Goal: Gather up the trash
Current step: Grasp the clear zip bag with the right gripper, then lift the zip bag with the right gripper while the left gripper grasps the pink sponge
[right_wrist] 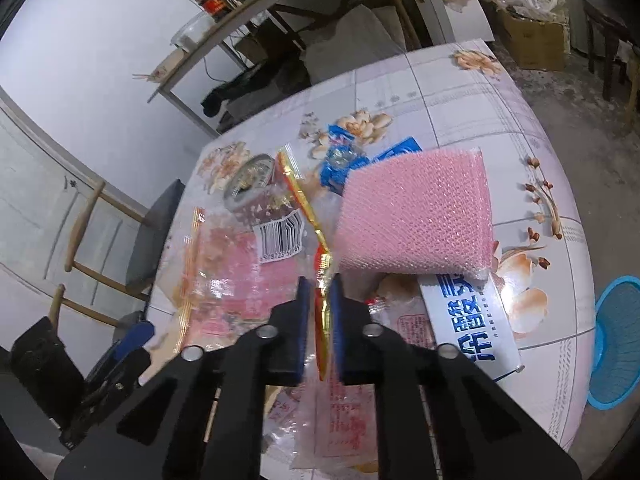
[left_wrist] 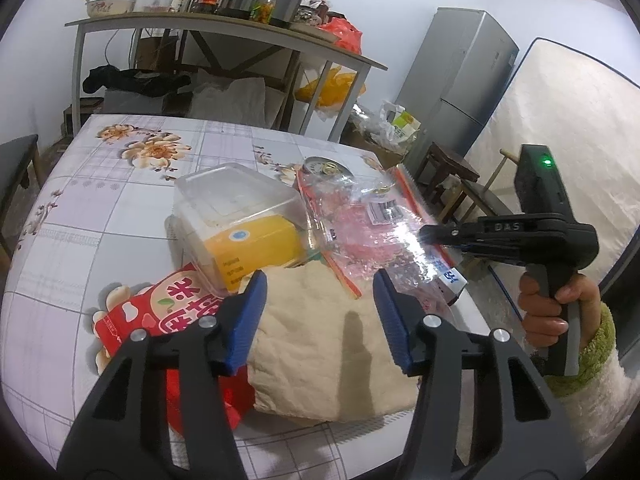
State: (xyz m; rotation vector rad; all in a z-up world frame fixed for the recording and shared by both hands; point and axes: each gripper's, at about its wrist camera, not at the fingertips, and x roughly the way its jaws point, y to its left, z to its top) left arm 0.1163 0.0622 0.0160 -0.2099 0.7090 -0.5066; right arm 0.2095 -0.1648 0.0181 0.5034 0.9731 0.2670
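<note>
Trash lies heaped on the floral-patterned surface [left_wrist: 120, 216], filling the middle of both views. The step in hand looks like the first lift of one piece: the right hand-held gripper [right_wrist: 320, 312] is pinched nearly closed on the red-and-gold sealed edge of a clear crinkled plastic bag [right_wrist: 236, 272], low in the centre of the right wrist view. The left hand-held gripper [left_wrist: 320, 320] is spread wide and holds nothing, poised above a beige padded envelope [left_wrist: 332, 344] at the bottom centre of the left wrist view.

The bag is thin, glossy film with a barcode sticker and should sag and rustle when raised. Beside it sits a pink bubble-wrap pouch [right_wrist: 416, 216], soft and dimpled, resting on a stiff white-and-blue carton [right_wrist: 472, 320]. A metal can [right_wrist: 252, 184] with a pull-ring top stands at centre left. In the left wrist view, a rigid clear plastic tub [left_wrist: 232, 204] covers a yellow box [left_wrist: 256, 248], with a red snack packet [left_wrist: 168, 308] at lower left.

A blue mesh basket [right_wrist: 616, 340] stands at the right edge, on the floor; carrying the bag there seems the likely next move, needing a firm pinch since the film is slippery.
</note>
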